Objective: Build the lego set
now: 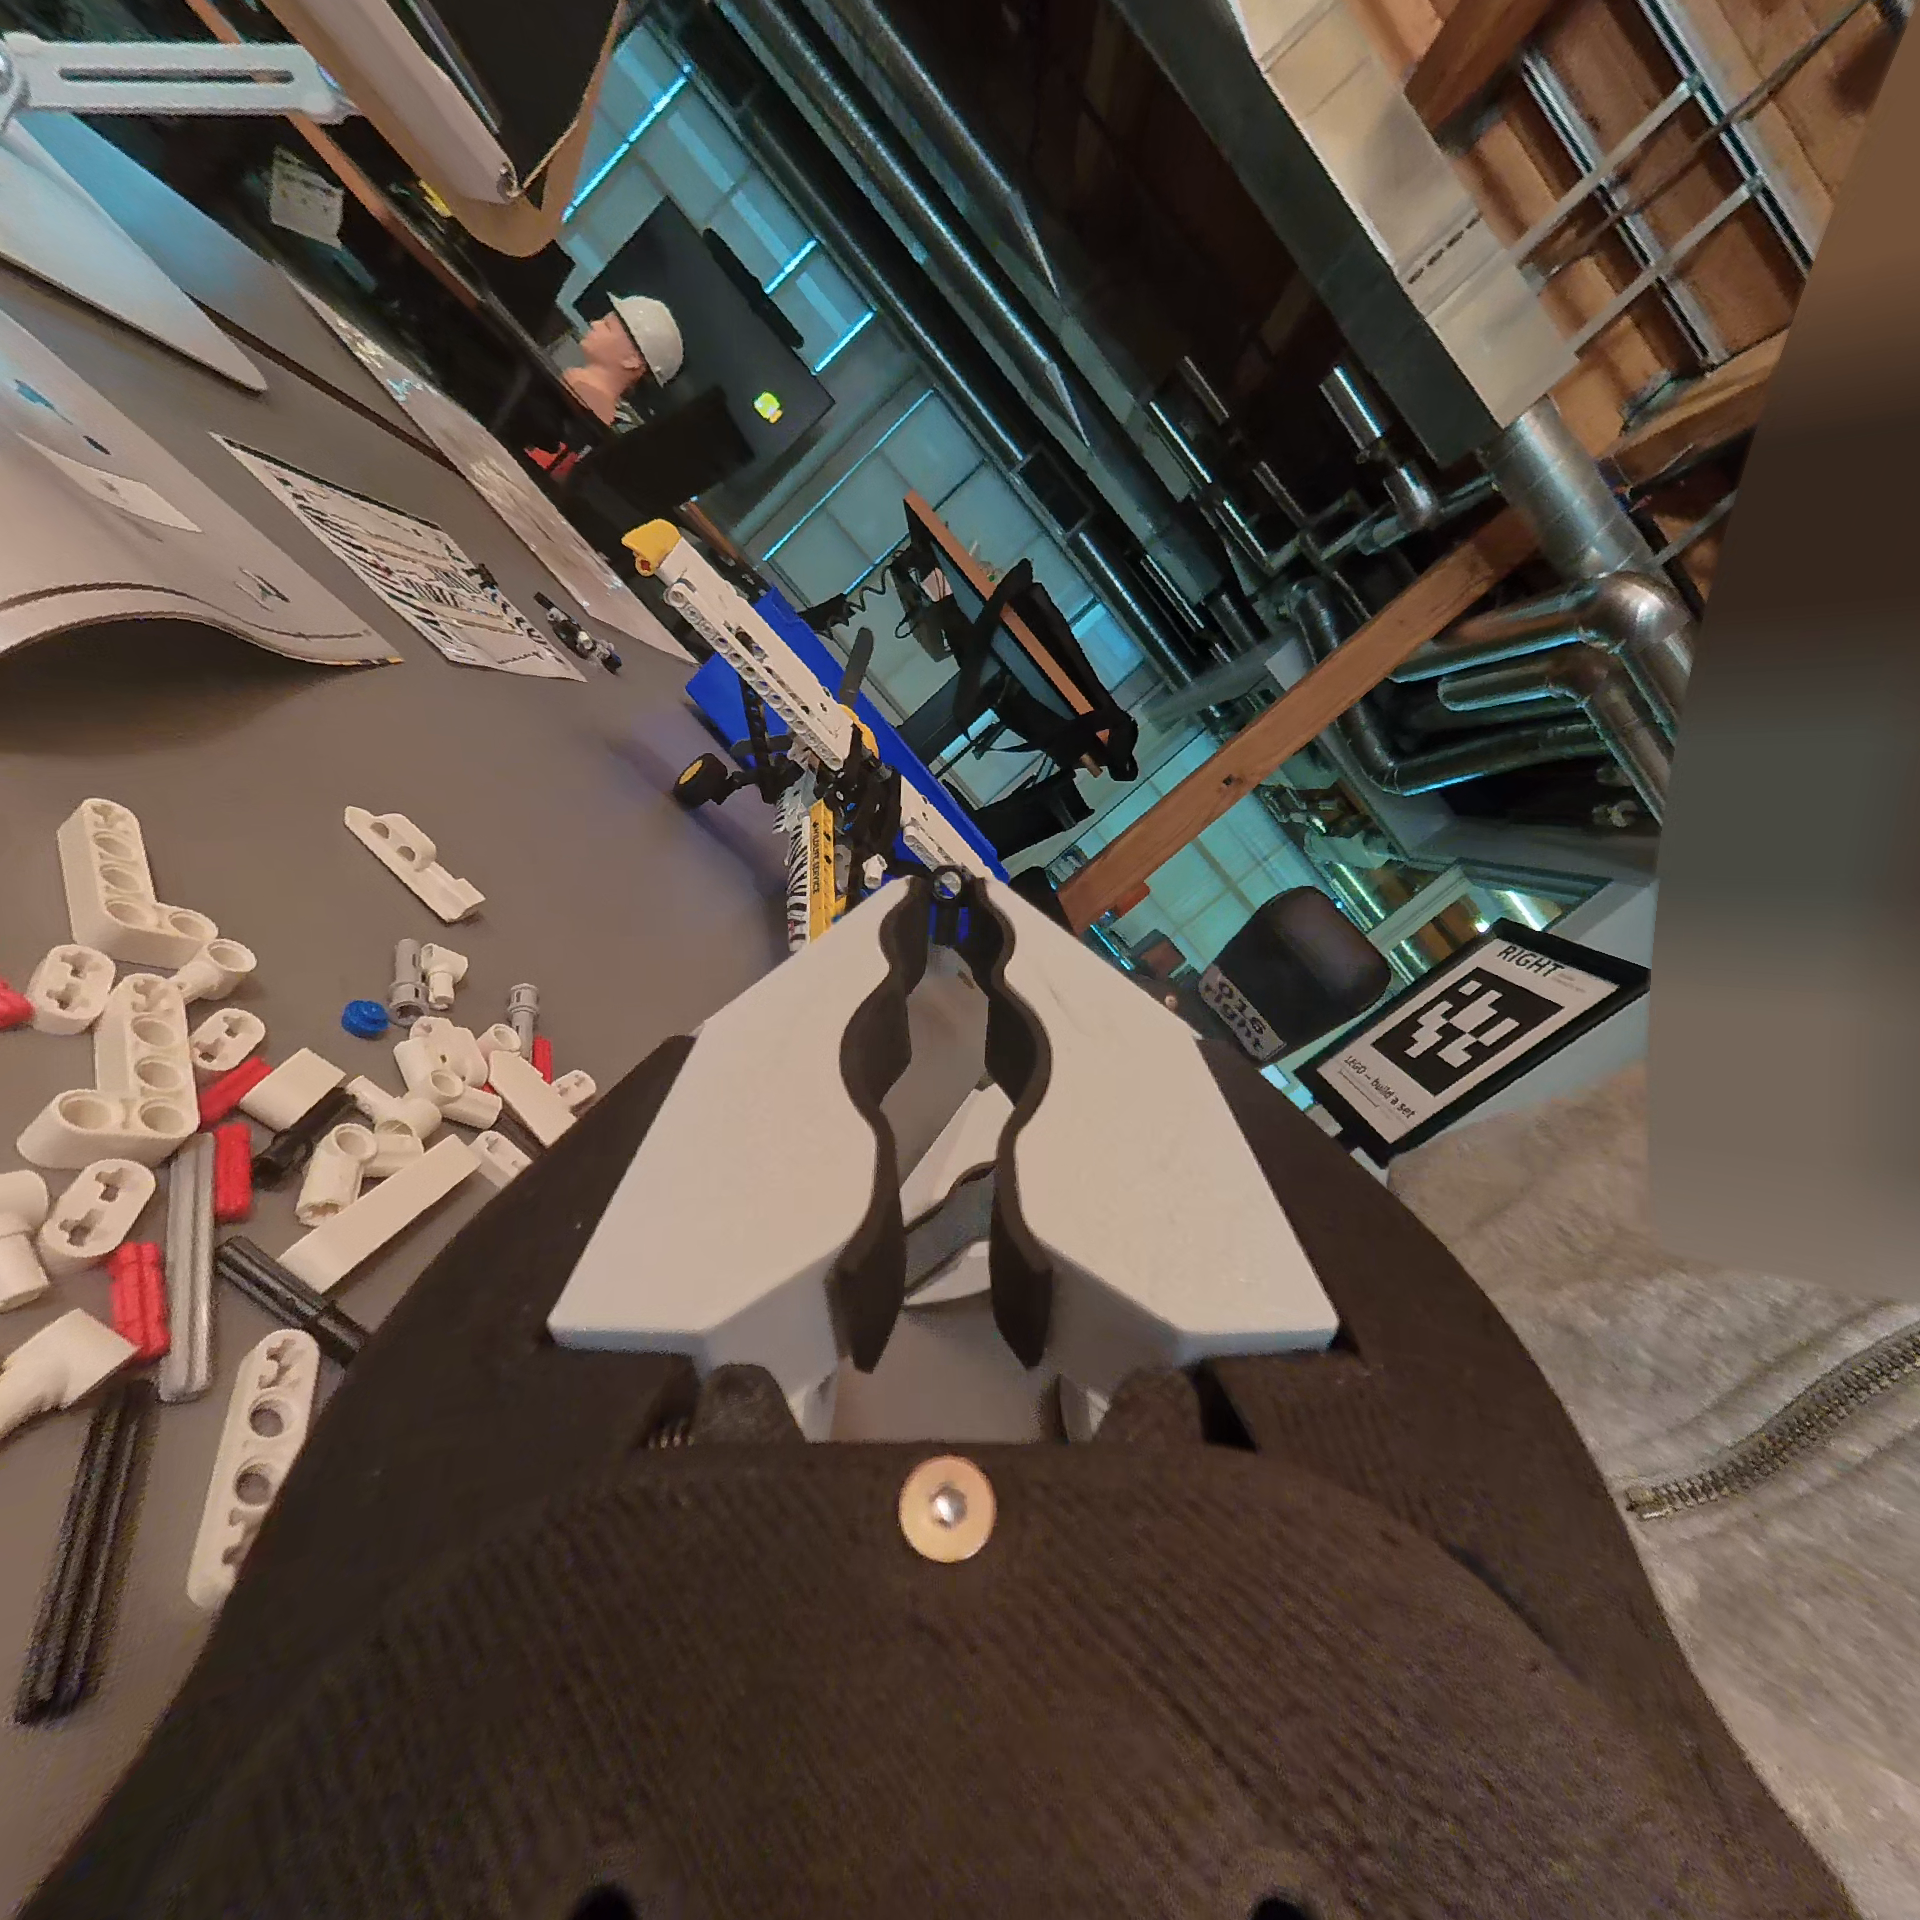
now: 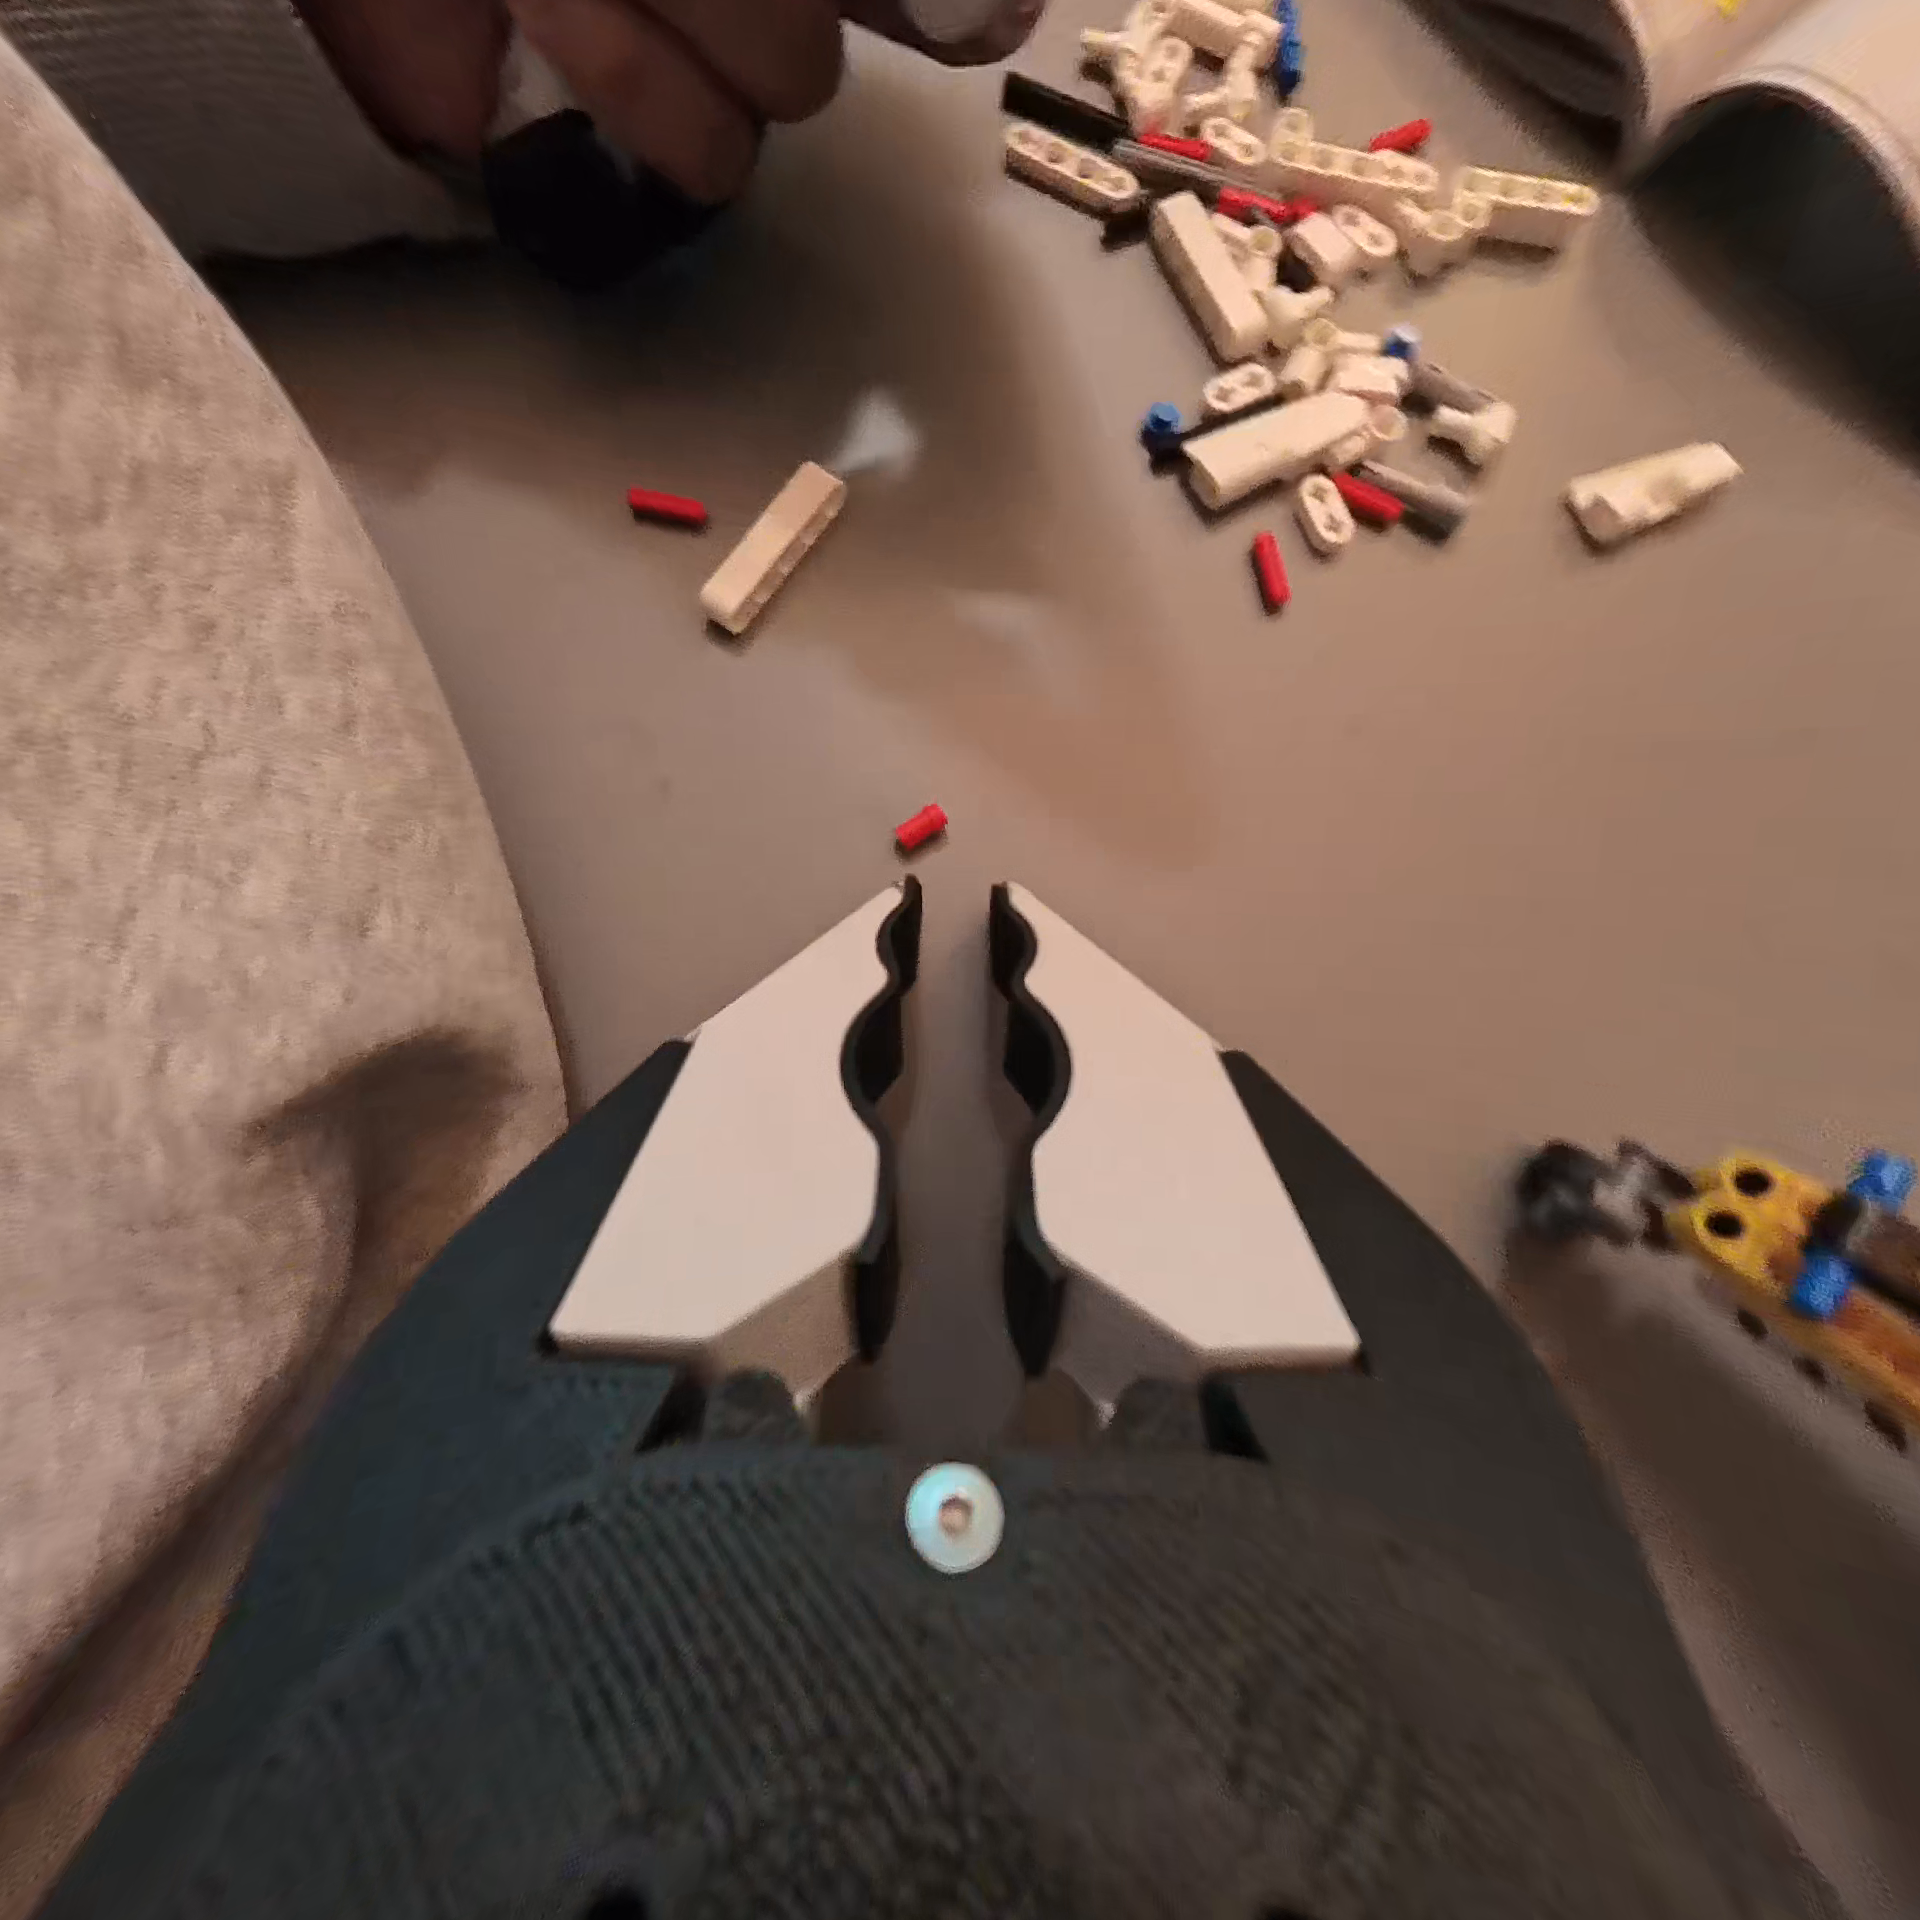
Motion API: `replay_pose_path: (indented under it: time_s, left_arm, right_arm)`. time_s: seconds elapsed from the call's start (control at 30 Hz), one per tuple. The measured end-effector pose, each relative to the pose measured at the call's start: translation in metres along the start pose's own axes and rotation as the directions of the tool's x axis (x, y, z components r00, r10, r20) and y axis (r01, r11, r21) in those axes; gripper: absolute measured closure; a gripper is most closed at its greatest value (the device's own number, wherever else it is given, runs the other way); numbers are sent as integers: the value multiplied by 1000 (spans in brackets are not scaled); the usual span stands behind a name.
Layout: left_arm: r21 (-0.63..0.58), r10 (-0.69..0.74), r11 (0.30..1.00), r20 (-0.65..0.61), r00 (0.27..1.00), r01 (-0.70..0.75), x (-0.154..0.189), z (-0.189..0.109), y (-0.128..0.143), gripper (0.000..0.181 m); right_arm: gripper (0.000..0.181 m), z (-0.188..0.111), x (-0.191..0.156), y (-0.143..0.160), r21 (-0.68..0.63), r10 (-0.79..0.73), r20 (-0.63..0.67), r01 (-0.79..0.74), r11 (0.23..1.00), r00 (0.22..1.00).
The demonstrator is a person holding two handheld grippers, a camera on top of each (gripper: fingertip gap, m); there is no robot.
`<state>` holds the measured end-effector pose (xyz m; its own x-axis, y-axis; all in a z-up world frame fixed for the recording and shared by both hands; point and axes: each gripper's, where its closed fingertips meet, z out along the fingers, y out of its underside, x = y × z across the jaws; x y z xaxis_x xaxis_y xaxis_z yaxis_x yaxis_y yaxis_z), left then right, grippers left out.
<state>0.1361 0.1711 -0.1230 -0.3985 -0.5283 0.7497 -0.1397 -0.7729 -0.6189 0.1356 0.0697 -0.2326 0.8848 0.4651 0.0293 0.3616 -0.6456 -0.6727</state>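
Observation:
In the left wrist view my left gripper (image 1: 948, 902) is shut on the near end of the partly built lego model (image 1: 769, 686), a long white, yellow and blue assembly with a small yellow wheel, held tilted above the grey table (image 1: 582, 790). Its tips pinch a blue and black part. Loose white, red, grey and black pieces (image 1: 208, 1122) lie to the left. In the right wrist view my right gripper (image 2: 954, 902) is slightly open and empty, low over the table. A short red pin (image 2: 921, 828) lies just ahead of its left fingertip. A white beam (image 2: 774, 548) lies farther off.
A pile of loose pieces (image 2: 1309, 260) lies at the far right, with another red pin (image 2: 667, 507) nearer. A yellow and blue model part (image 2: 1766, 1236) is at the right edge. A grey sleeve (image 2: 208, 727) fills the left. Printed sheets (image 1: 416, 561) and a marker board (image 1: 1475, 1029) are nearby. One gripper's finger ends stand about 15 centimetres off the other's.

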Motion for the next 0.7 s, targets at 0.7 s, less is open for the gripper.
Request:
replay_pose_path:
  time_s: [0.7]
  left_arm:
    - [5, -39, 999, -10, 999, 39, -3, 1, 0, 177]
  right_arm:
    - [174, 18, -20, -20, 58, -117, 179, 109, 992, 977]
